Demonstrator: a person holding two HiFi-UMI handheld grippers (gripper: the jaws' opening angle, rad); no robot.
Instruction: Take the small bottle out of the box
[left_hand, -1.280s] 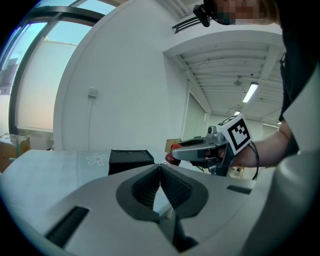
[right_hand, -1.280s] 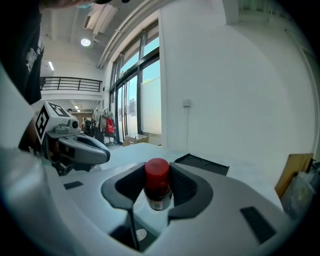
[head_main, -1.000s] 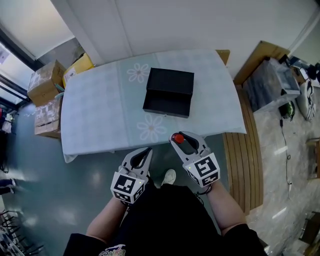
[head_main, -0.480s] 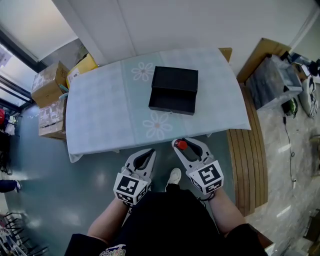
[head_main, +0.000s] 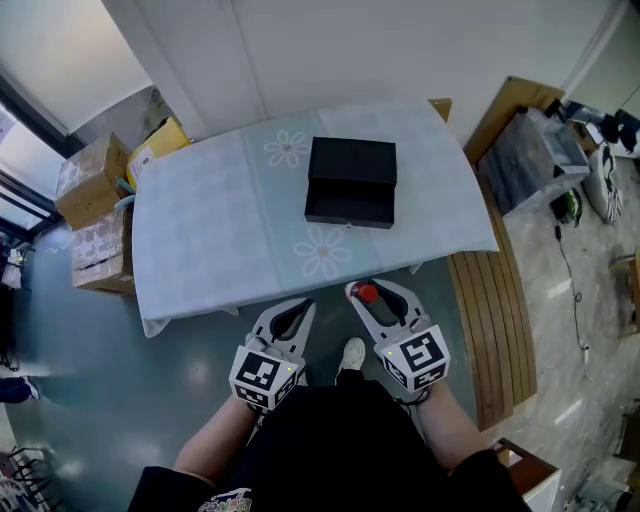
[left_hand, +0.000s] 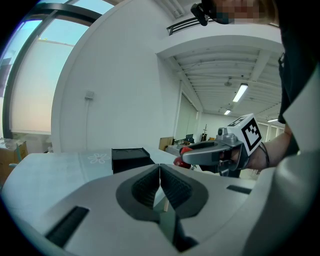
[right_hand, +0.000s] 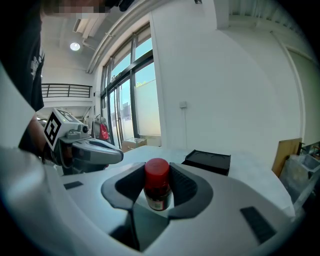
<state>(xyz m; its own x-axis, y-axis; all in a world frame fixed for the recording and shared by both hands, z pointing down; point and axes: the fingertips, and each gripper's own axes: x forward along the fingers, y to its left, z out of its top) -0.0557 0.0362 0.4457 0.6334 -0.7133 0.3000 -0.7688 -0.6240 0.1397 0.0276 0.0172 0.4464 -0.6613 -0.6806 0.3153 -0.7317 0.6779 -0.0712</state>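
Red-capped small bottle (right_hand: 157, 182) sits clamped in my right gripper (head_main: 372, 292), drawn back from the open black box (head_main: 351, 182) at upper centre, left gripper (head_main: 297, 307) shut empty; removal looks done.

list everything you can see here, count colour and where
table: 1, pale cloth with flower prints, centre
box: 1, black, on the table
small bottle: 1, red cap, between the right gripper's jaws
cardboard boxes: 3 seen, two brown, one yellow, floor left of the table
wooden platform: 1, brown slats, right of the table
plastic bin: 1, clear, far right
shoe: 1, white, between the grippers
left gripper: grey, shut, empty
right gripper: grey, shut on the small bottle
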